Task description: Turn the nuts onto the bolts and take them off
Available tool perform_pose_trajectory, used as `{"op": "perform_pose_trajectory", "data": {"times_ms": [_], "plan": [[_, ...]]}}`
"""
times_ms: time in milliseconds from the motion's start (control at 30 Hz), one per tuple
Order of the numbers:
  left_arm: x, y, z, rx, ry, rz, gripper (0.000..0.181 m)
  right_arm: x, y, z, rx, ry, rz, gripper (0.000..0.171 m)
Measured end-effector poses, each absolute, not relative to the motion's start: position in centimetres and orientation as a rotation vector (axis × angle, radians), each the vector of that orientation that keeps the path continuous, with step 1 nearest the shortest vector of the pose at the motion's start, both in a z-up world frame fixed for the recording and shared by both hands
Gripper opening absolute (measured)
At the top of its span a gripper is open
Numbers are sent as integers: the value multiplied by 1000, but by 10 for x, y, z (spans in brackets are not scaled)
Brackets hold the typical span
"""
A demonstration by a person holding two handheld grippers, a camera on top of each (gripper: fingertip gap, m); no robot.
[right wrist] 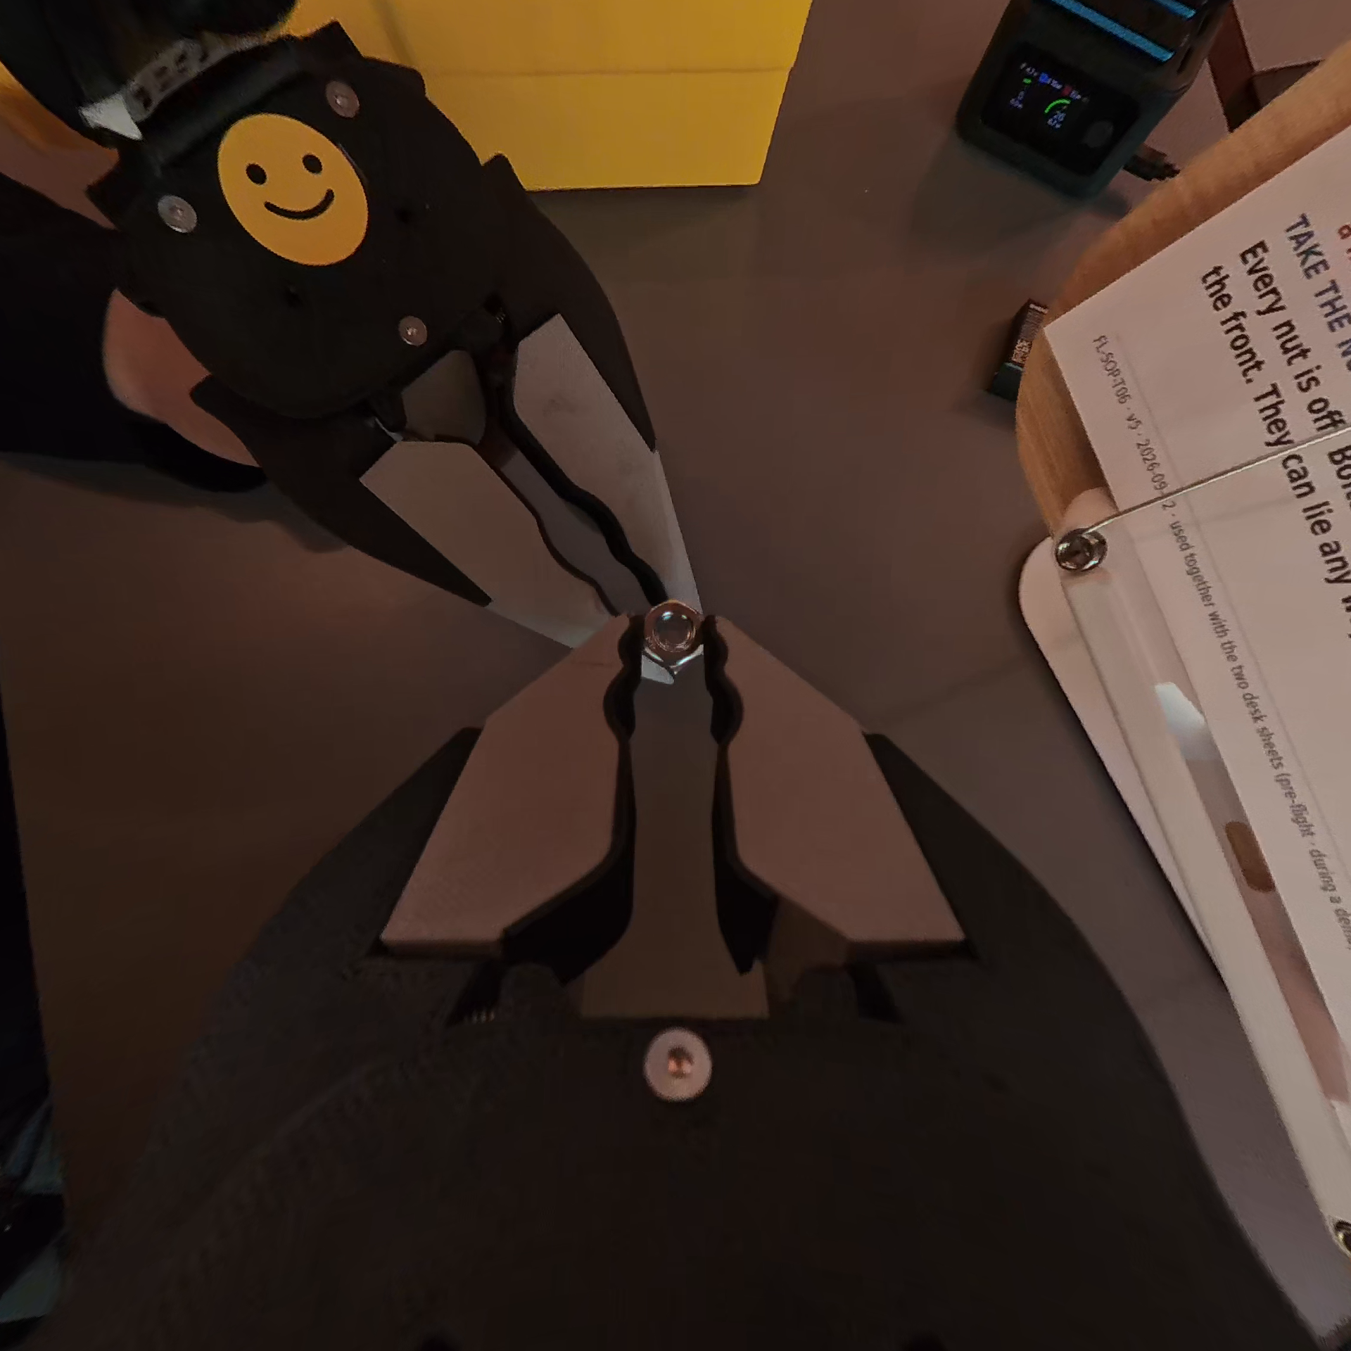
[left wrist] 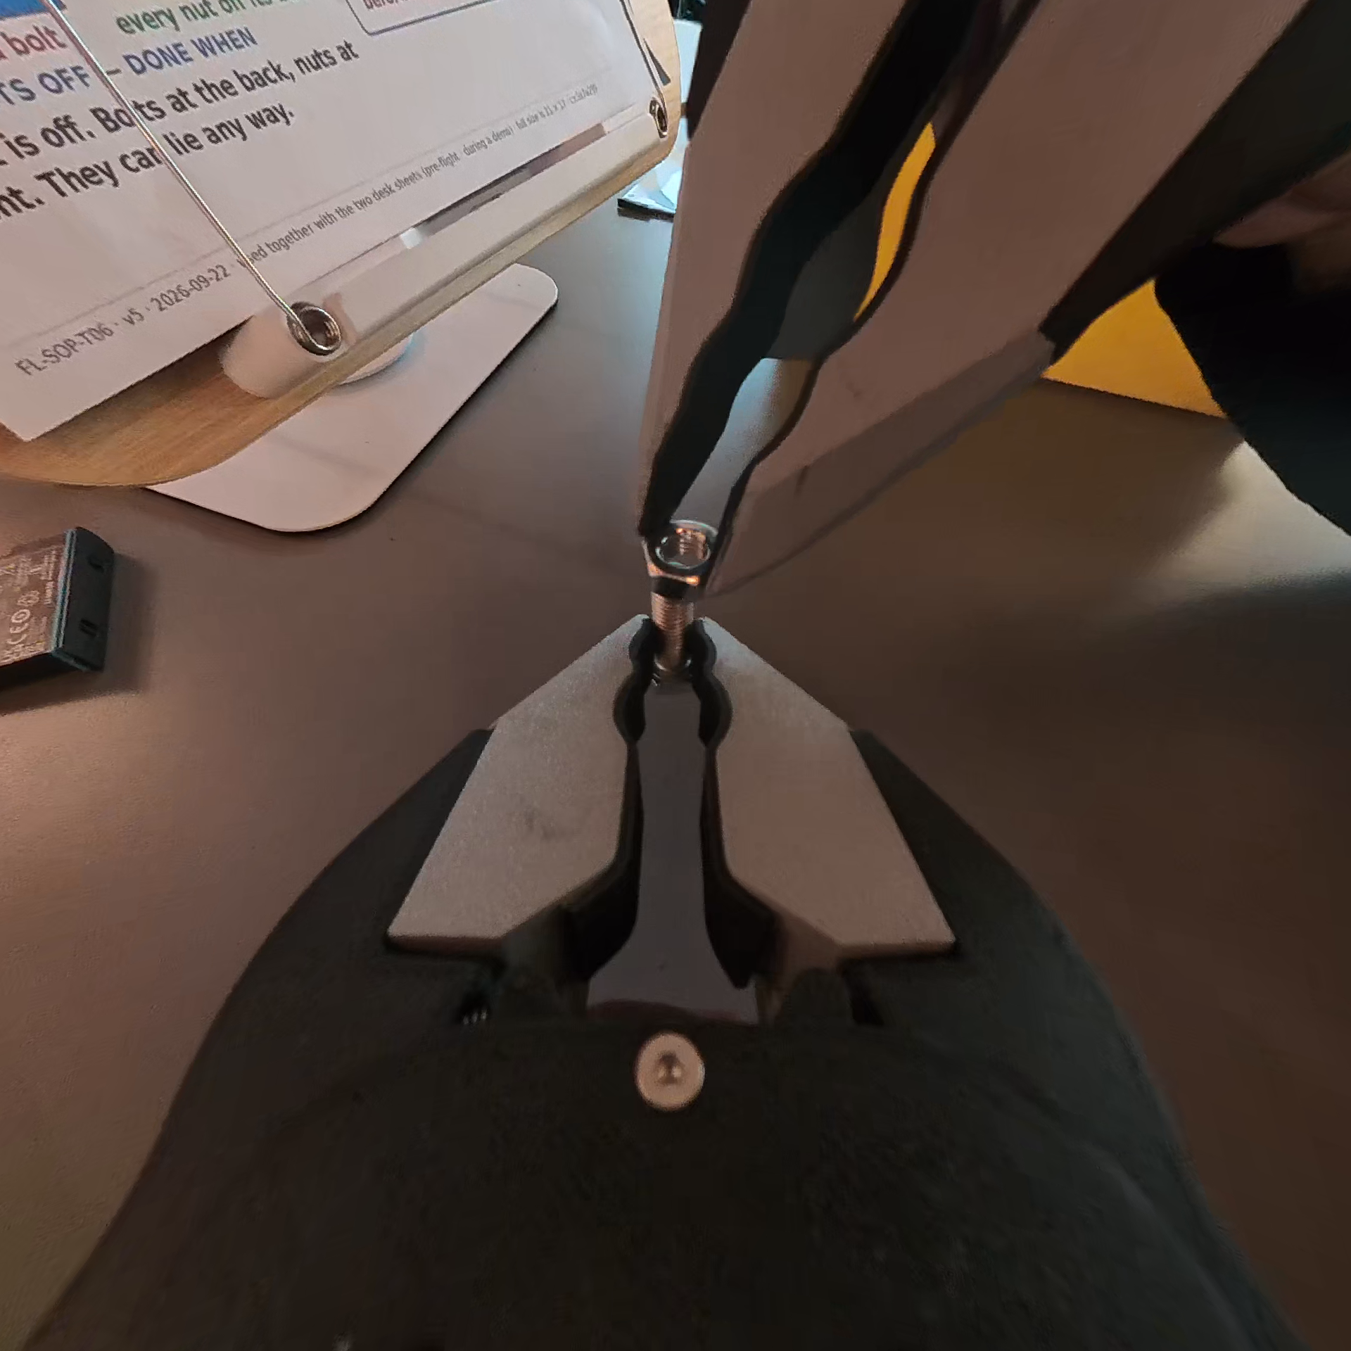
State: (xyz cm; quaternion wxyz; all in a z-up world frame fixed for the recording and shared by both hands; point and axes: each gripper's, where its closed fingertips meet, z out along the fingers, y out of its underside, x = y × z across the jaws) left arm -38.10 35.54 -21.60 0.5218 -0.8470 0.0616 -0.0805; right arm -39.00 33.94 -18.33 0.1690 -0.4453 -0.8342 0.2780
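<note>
The left claw point(left wrist: 669, 647) pinches the bolt point(left wrist: 667, 621) (threads pointing forward past its tips). Directly ahead, the right claw point(right wrist: 669, 647) is clamped on the nut point(right wrist: 671, 634), which sits on the bolt's far end.

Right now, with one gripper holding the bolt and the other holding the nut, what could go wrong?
1. The right gripper pinches the nut only at its very fingertips, so it may slip out while turning.
2. The left gripper clamps the bolt on its thin thread near the tips; the bolt may tilt and the nut could cross-thread.
3. A dropped part could roll under the document stand.
</note>
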Motion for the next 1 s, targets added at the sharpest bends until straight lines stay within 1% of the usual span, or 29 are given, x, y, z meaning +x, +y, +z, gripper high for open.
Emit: {"op": "perform_pose_trajectory", "data": {"times_ms": [633, 1000], "plan": [[-381, 355, -216, -2034, 169, -136, 8, -391, 339, -186, -1283, -2369, 774, 13], [-388, 354, -218, -2058, 131, -74, 7, -397, 339, -188, -1355, -2291, 648, 13]]}}
